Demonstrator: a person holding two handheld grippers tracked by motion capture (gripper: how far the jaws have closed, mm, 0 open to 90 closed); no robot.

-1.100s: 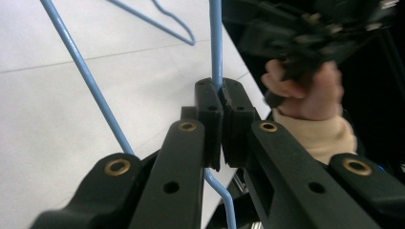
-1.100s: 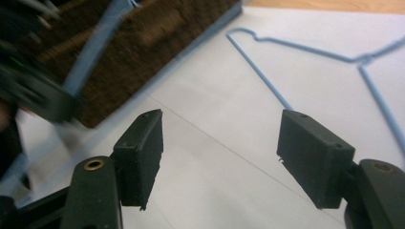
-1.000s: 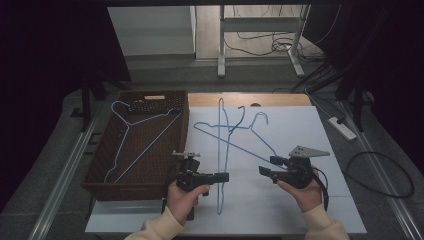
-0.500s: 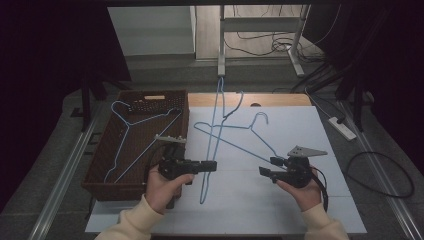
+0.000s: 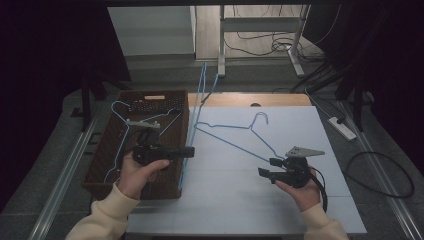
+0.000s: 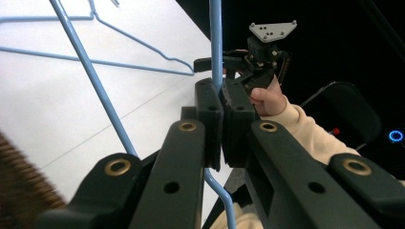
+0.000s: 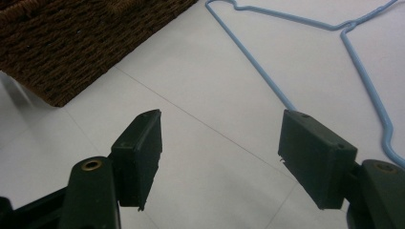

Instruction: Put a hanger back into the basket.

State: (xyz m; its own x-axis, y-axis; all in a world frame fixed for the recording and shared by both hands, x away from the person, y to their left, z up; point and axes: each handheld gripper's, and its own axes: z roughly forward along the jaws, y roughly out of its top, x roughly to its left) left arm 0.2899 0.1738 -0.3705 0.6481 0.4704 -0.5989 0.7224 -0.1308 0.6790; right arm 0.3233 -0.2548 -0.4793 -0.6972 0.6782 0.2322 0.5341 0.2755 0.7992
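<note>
The left hand-held gripper [image 5: 187, 151] is clamped tight on a blue wire hanger [image 5: 192, 125], lifted at the basket's [image 5: 100, 165] right edge. The right hand-held gripper [image 5: 264, 167], jaws wide and empty, hovers right of the basket above the worktop [image 5: 225, 200], beside a second hanger [image 5: 235, 134].

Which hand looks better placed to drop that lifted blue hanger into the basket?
Left. The left gripper is shut on the raised hanger, right at the wicker basket. The right gripper is open and holds nothing, farther off beside the hanger on the table.
</note>
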